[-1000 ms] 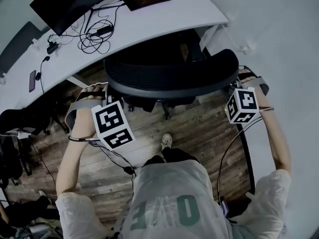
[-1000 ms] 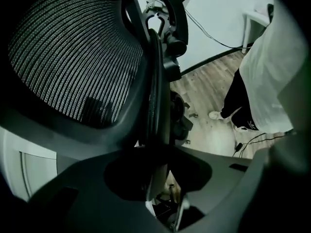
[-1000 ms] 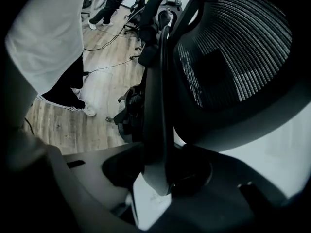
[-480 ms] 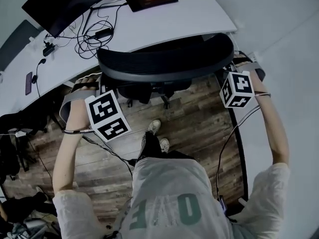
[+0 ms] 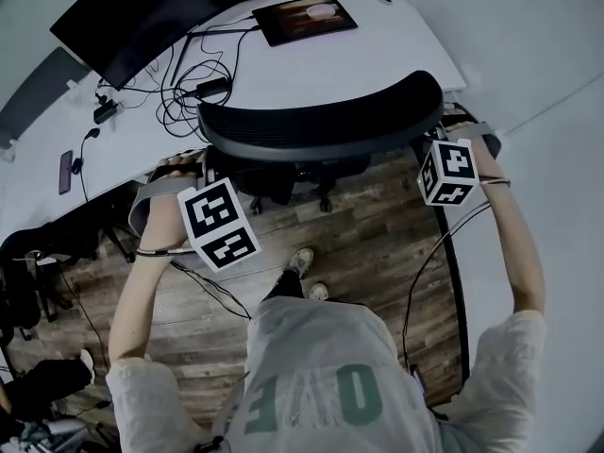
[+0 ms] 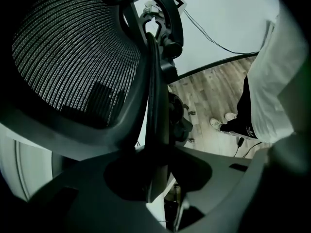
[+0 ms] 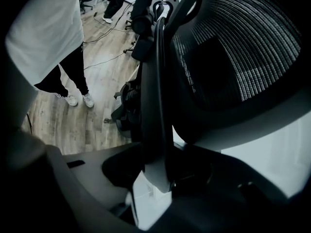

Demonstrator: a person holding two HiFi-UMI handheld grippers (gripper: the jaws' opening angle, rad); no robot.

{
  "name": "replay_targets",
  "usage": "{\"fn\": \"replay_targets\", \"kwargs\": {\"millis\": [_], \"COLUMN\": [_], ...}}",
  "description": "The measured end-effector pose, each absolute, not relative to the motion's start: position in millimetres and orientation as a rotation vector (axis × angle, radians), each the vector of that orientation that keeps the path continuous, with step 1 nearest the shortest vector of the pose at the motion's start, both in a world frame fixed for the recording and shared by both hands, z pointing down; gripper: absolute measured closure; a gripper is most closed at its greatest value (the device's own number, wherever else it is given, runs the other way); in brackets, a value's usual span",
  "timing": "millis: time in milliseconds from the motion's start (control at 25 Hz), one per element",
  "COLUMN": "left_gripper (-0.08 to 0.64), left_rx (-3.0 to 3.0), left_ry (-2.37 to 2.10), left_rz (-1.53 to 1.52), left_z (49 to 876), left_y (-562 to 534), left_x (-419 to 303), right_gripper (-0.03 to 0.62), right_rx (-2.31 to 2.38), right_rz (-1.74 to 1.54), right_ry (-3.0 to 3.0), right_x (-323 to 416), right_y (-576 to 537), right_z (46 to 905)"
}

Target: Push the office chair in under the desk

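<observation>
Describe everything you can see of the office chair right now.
The office chair is black and upright, with a curved mesh backrest in a rigid dark frame. From above, the backrest top meets the edge of the white desk. The seat is hidden beneath, and casters show on the wood floor. The left gripper and right gripper each clamp a side edge of the frame.

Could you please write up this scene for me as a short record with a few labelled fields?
chair: office chair, mesh backrest facing the person, at the near edge of the desk
left grip: left claw shut on the backrest's left edge
right grip: right claw shut on the backrest's right edge
on desk: monitor, tablet, loose cables
floor: wood planks
person: standing behind the chair, both arms out
unclear: whether the backrest touches the desk
</observation>
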State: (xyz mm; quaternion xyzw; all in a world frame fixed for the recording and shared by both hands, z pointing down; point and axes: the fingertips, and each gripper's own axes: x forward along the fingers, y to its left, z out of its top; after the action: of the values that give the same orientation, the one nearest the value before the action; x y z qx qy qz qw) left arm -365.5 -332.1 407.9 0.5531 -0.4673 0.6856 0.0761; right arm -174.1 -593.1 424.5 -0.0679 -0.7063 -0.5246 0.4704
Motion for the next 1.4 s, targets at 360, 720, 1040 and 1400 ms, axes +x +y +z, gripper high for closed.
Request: {"fn": "replay_targets", "kwargs": {"millis": [360,720,1040,1400], "left_gripper": [0.416,0.416,0.414,0.413], "left_rx": [1.653,1.633,1.617,1.627], "left_ry": [-1.423,-1.446,-1.456,-1.47], "left_rz": [2.047,2.037,2.048,2.068], "left_z": [407.9,407.7,405.3,406.2], "left_y": [-343.2,-355.5,-359.6,-358.4], "left_x": [-385.2,-392.8,-410.0,-418.2], "right_gripper": [0.434,0.433,0.433,0.431], "right_rx": [-0.131,-0.112,-0.126,-0.125], "right_rz": [-1.315,-1.329,-1.329,-1.335], "right_ry": [-1.723,-1.702,-1.702,-1.729], "right_x": [-202.3,-220.3,-238.4,-242.1], "right_y": [-611.7,-632.0,-637.1,-631.6], "right_z": [425.3,425.6,422.4,423.2]}}
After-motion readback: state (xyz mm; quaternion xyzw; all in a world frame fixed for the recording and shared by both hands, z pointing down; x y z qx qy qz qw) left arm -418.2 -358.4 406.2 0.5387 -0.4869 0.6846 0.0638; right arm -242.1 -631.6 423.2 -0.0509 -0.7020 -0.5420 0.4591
